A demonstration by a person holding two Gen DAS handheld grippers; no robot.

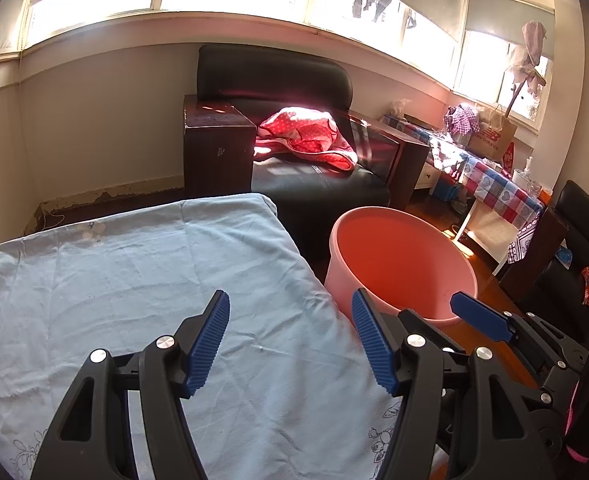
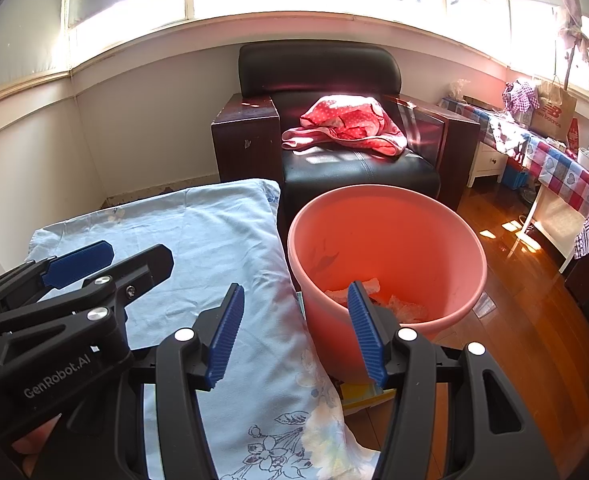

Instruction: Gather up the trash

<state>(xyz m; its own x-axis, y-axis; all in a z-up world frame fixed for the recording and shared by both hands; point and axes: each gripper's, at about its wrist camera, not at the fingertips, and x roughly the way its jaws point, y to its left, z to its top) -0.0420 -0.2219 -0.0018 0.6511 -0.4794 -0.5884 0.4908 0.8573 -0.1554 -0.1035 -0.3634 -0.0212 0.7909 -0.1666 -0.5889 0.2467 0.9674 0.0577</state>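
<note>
A pink plastic bucket (image 2: pixel 414 240) stands on the wooden floor just right of a table draped in a light blue cloth (image 2: pixel 222 232). Crumpled white paper trash (image 2: pixel 408 309) lies in the bottom of it. My right gripper (image 2: pixel 294 336) hovers open over the table's right edge and the bucket's near rim, with nothing between its blue pads. My left gripper (image 1: pixel 292 340) is open above the cloth (image 1: pixel 134 280), also holding nothing; the bucket (image 1: pixel 406 264) is to its right. Each gripper's fingers (image 1: pixel 479 316) show at the side of the other's view.
A black armchair (image 2: pixel 358 168) with a red dotted cloth (image 2: pixel 346 124) on it stands behind the bucket. Along the right wall is a cluttered table with a checked cover (image 2: pixel 566 176). Something yellow (image 2: pixel 360 396) lies on the floor under the bucket's near side.
</note>
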